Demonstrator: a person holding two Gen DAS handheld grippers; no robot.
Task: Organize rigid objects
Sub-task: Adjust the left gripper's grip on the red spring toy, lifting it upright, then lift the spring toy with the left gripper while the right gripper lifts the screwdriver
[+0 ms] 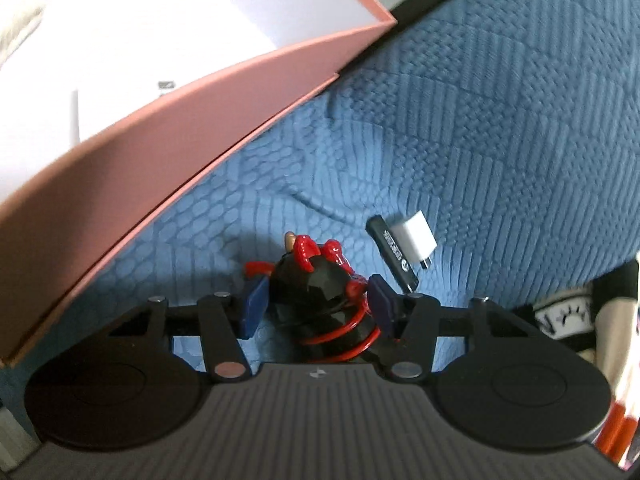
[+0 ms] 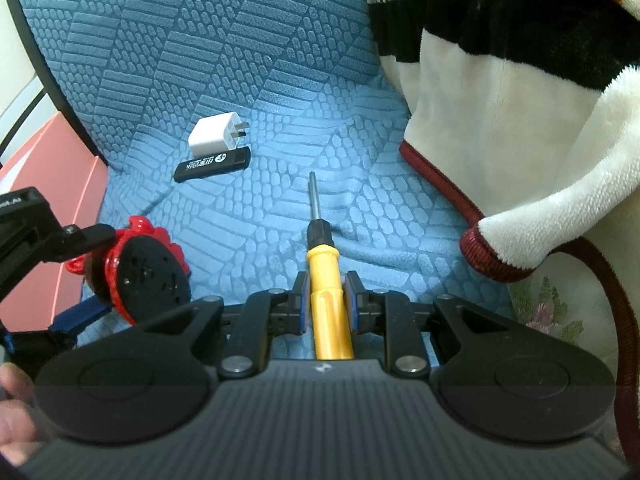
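Two grippers each grasp an object above a blue textured cover. The left gripper (image 1: 316, 304) clenches a black-and-red toy (image 1: 316, 284); the right gripper (image 2: 325, 300) clenches a yellow screwdriver (image 2: 326, 280), tip toward 12 o'clock. A white charger (image 2: 214, 136) and black stick (image 2: 212, 165) lie touching at 11 o'clock. Likely next: carrying both held items to the pink box (image 1: 160, 152) at 10 o'clock.

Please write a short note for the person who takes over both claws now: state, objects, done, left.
Left claw: shut on the red-black toy.
Right claw: shut on the yellow screwdriver, tip pointing away.
Charger and black stick lie touching on the blue mat.
Pink box is open beside the left claw.
Done: two grasps. Left: all four objects, probably into the box.
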